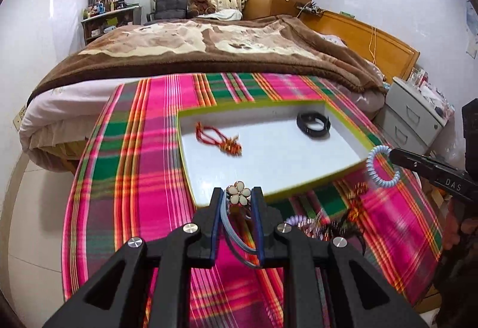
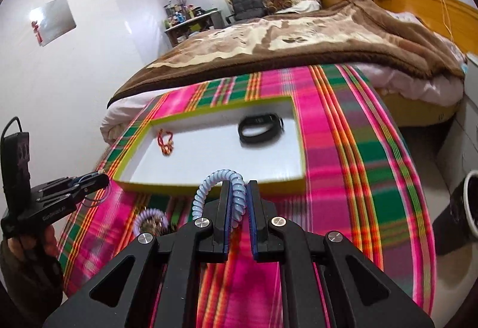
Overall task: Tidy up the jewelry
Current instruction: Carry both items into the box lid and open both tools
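On the desk, spread with a pink and green plaid cloth, a shallow white tray with a yellow-green rim lies toward the far edge, next to the bed. Two pieces already lie in it: a red cord bracelet toward its left side and a black band near its far right corner, well apart from each other. Two more are in transit. The left gripper has its jaws nearly closed on a flower hair tie, cream petals showing at the tips and the blue-grey loop hanging down behind. The right gripper has its jaws almost fully closed on a pale blue spiral hair tie, whose coil arches out to the left. Both are held above the cloth at the tray's near edge, not yet over it. Left to do, I judge: drop these two in, then clear the small heap near the desk's front edge, where a lilac spiral tie is plain and the other pieces are too blurred to count
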The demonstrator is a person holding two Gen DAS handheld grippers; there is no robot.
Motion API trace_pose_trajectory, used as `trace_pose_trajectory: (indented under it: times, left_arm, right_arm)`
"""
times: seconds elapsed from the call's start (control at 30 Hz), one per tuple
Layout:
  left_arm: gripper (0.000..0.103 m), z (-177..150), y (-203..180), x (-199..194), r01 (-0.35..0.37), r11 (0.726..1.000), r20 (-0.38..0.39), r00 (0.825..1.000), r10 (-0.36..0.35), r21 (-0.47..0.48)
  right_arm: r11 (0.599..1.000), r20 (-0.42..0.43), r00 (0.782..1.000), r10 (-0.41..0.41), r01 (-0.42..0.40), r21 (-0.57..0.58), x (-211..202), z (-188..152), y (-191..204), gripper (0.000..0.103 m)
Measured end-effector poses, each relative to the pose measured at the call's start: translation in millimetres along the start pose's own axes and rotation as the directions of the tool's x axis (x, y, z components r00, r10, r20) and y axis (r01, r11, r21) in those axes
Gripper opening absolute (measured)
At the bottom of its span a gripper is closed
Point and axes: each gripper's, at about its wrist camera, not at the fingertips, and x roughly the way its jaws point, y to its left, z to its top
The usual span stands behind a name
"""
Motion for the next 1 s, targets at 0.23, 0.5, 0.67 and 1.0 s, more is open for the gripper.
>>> trace_pose_trajectory:
  times: [0.23, 0.5, 0.67, 1.0]
  left_arm:
    - [0.019, 21, 6, 13, 0.013, 1.000, 0.003, 1.000, -0.013, -0.024]
    - [0.019, 36, 9, 42, 0.007, 0.999, -0.022, 1.000, -0.008, -0.037]
    - [0.019, 39, 10, 65, 0.007, 0.999, -0.060, 0.998, -0.010, -0.053]
    - [0.020, 38, 21, 89, -0.040, 0.998, -0.107, 0.994, 0.034, -0.058]
  right_arm:
    - [0.999, -0.018, 1.000, -0.002, 0.001, -0.050, 27, 30, 11, 0.010]
    - [0.997, -0.068, 0.998, -0.016, 0.011, -0.075, 74, 61, 16, 0.010]
    - [0.996, -0.100, 0.995, -0.023, 0.015, -0.089, 101, 70, 18, 0.010]
    - [0.998, -0.189, 0.982, -0.010, -0.003, -0.068, 147, 75, 15, 0.010]
